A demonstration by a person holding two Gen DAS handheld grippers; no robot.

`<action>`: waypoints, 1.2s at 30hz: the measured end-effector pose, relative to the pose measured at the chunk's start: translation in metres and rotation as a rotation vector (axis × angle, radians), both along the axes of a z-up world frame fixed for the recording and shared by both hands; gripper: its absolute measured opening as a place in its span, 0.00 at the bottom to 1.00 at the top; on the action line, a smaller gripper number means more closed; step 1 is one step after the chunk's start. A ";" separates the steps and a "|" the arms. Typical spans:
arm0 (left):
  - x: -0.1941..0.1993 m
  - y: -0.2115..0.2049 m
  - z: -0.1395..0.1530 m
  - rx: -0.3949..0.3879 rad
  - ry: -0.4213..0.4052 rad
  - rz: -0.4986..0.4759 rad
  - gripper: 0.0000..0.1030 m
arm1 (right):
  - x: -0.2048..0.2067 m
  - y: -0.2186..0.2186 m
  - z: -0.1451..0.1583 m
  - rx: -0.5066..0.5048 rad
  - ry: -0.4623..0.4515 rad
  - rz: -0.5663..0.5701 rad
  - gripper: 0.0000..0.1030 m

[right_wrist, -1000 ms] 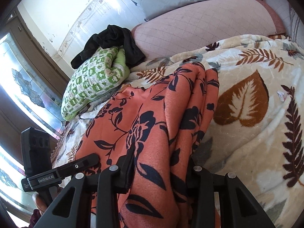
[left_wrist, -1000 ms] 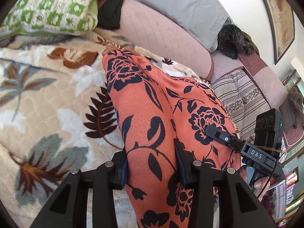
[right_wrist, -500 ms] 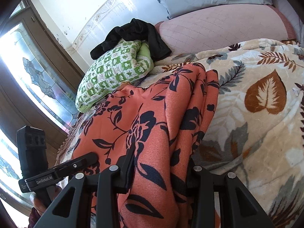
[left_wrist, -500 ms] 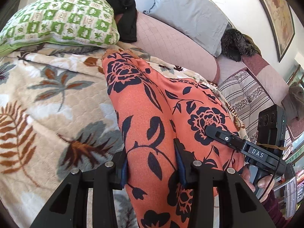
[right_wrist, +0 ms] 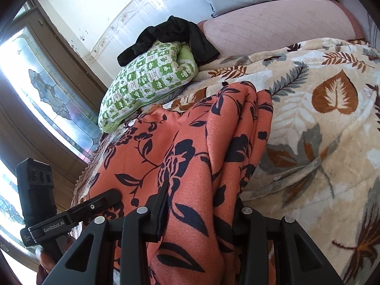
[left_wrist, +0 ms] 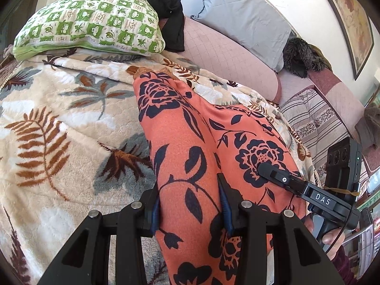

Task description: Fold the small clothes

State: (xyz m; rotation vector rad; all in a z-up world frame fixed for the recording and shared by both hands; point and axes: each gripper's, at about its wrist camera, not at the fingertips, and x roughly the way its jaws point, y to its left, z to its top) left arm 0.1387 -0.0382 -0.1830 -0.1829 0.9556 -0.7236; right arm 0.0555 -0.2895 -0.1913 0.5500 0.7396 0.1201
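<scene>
An orange garment with dark floral print lies stretched over the leaf-patterned blanket. My left gripper is shut on its near edge, cloth bunched between the jaws. My right gripper is shut on the same garment, where several folded layers hang along its right side. The right gripper shows at the lower right of the left wrist view. The left gripper shows at the lower left of the right wrist view.
A green-checked pillow with a black garment on it lies at the bed's head. A pink bolster and grey pillow sit behind. A striped cushion lies right. A stained-glass window is left.
Both grippers have pulled back toward me with the garment, dragging it over the blanket. More blanket and the whole green pillow now show beyond it. Both grips are unchanged.
</scene>
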 end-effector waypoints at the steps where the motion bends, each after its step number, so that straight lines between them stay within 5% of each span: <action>1: -0.001 0.001 -0.001 0.002 0.002 0.004 0.41 | -0.002 0.001 -0.001 0.001 0.000 -0.004 0.38; 17: -0.004 -0.008 -0.039 0.166 0.080 0.040 0.47 | 0.003 0.002 -0.040 -0.011 0.116 -0.009 0.38; 24: -0.013 -0.013 -0.033 0.301 -0.041 0.041 0.65 | 0.009 -0.001 -0.050 -0.011 0.175 0.001 0.49; 29: -0.019 -0.016 -0.025 0.360 -0.100 0.055 0.67 | 0.010 -0.008 -0.051 0.006 0.210 -0.014 0.58; 36: -0.032 -0.006 -0.015 0.391 -0.161 0.096 0.67 | 0.001 -0.006 -0.032 -0.092 0.194 -0.041 0.59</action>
